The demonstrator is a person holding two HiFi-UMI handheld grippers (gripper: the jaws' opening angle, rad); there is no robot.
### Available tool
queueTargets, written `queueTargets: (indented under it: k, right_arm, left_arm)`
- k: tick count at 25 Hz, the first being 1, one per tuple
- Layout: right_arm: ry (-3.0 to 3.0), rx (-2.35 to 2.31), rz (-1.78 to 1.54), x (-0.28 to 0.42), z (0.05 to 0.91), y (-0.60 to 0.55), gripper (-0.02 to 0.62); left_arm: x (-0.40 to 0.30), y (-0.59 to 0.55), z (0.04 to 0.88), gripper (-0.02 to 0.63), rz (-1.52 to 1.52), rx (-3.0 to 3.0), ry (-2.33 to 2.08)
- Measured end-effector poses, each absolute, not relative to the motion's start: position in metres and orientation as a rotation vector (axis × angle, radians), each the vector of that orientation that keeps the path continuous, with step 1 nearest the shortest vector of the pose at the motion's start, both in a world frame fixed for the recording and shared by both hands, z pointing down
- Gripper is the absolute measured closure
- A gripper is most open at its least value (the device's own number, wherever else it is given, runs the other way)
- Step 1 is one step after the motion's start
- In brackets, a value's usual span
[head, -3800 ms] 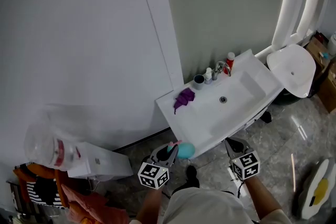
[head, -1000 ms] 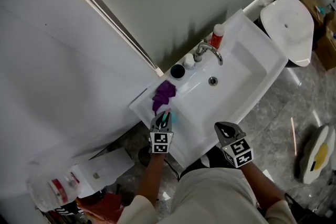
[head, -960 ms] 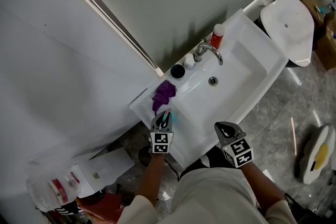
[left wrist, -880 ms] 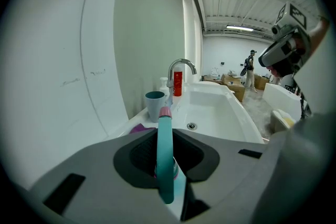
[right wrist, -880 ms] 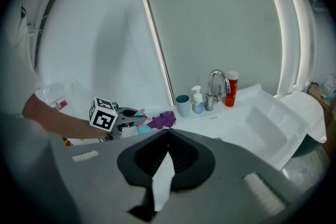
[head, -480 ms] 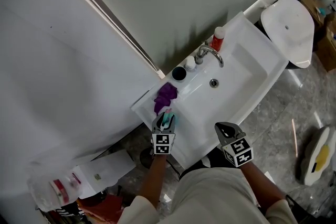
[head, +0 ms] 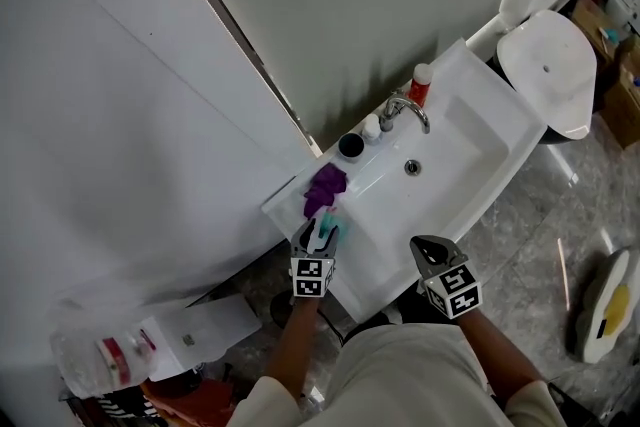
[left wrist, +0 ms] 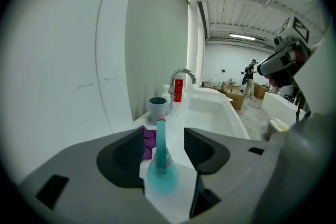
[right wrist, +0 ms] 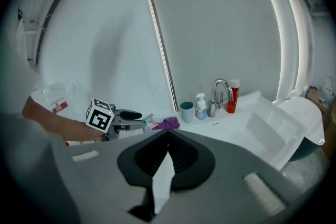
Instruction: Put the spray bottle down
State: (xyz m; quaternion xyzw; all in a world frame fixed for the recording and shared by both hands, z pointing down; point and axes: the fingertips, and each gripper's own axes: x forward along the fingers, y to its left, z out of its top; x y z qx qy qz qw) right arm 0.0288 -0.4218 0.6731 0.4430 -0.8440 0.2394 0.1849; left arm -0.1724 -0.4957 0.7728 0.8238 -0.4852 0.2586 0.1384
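Observation:
The teal spray bottle (head: 326,233) stands upright on the near left corner of the white sink (head: 470,177), next to a purple cloth (head: 325,187). My left gripper (head: 318,237) is around it and its jaws are opening. In the left gripper view the bottle (left wrist: 161,178) rises between the dark pads (left wrist: 128,152) with a gap on each side, so neither pad presses on it. My right gripper (head: 425,246) hovers at the sink's front edge. In the right gripper view its jaws (right wrist: 168,134) meet at the tips, with nothing between them.
Along the sink's back stand a blue cup (head: 351,146), a small soap bottle (head: 371,126), a chrome faucet (head: 410,107) and a red bottle (head: 422,80). A white toilet (head: 550,65) is to the right. Bags and clutter (head: 150,355) lie on the floor at the lower left.
The left jaws have opened off the spray bottle, which now stands free on the sink corner. Both grippers have drawn back slightly.

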Motion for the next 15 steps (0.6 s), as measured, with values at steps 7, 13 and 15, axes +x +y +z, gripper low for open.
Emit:
queueTargets:
  k: [7,13,15]
  right_arm:
    - [-2.382,1.308,0.644,0.018,0.659,-0.397,0.584]
    - [-2.384,1.376,0.624,0.010,0.648,-0.369,0.585]
    - [-2.387,1.397,0.617,0.008,0.645,-0.360,0.585]
  left_arm:
    - [-0.178,-0.468,0.737,0.374,0.651,2.435,-1.403]
    - [-0.179,-0.438,0.703,0.431,0.578,2.500,-1.356]
    - [-0.180,-0.428,0.692,0.433,0.558,2.515,-1.344]
